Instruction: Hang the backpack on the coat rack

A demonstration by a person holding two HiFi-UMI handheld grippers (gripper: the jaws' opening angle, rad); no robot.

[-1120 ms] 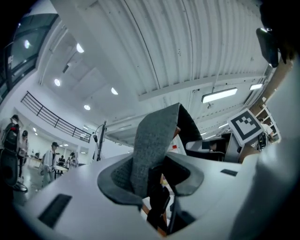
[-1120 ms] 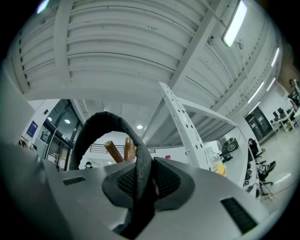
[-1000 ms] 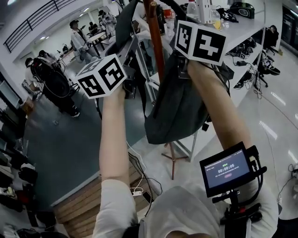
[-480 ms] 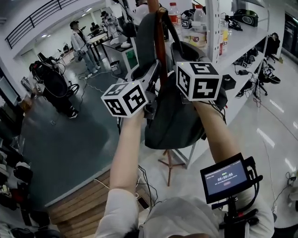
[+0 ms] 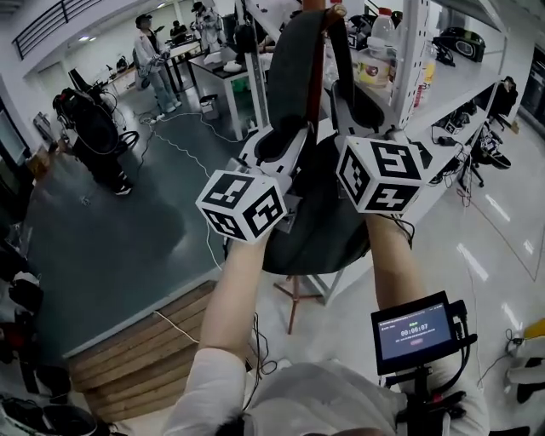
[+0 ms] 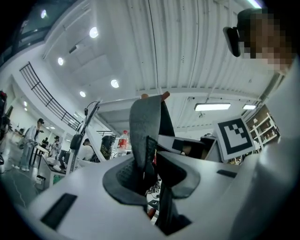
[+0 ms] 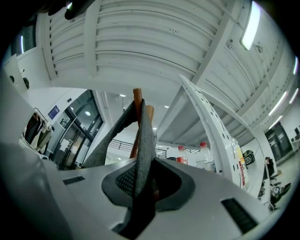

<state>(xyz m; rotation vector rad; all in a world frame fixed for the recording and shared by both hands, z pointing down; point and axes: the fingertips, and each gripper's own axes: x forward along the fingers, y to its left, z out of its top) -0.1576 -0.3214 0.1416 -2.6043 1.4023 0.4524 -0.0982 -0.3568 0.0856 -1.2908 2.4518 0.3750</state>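
Count on inspection: one backpack (image 5: 319, 226); one rack (image 5: 318, 77); two tongs, namely left tongs (image 6: 152, 161) and right tongs (image 7: 143, 171); two marker cubes (image 5: 243, 204); one screen (image 5: 415, 330); bottles (image 5: 383, 25), at least three.

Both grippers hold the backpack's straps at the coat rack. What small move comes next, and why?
Probably ease both lower so the pegs take the weight. The left gripper, its jaws just closed further, and the right gripper each clamp a strap already looped over those wooden pegs.
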